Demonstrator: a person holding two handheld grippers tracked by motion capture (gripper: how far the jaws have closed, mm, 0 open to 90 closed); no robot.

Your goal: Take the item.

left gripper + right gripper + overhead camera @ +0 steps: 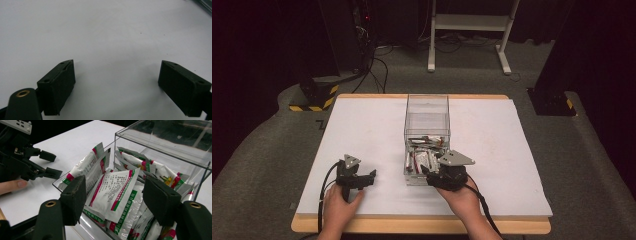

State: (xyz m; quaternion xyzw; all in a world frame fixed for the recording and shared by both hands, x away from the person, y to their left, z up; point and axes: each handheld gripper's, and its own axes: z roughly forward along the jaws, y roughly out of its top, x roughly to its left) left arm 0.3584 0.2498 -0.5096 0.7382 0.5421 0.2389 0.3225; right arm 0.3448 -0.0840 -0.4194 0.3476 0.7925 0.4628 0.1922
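Two grippers work over a white table point(362, 120). The right gripper point(117, 195), at the near end of the clear box point(427, 107) standing mid-table, holds its jaws apart on either side of an upright sachet point(113, 192); the pads do not press on it. More sachets fill the box's near half. The left gripper point(116, 85) rests near the table's front-left corner, jaws wide apart over bare surface.

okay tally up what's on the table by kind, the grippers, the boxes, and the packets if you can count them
Grippers: 2, the left gripper and the right gripper
Clear boxes: 1, the clear box
Sachets: a heap in the box, too overlapped to count
Total: 3 countable things, plus the sachets
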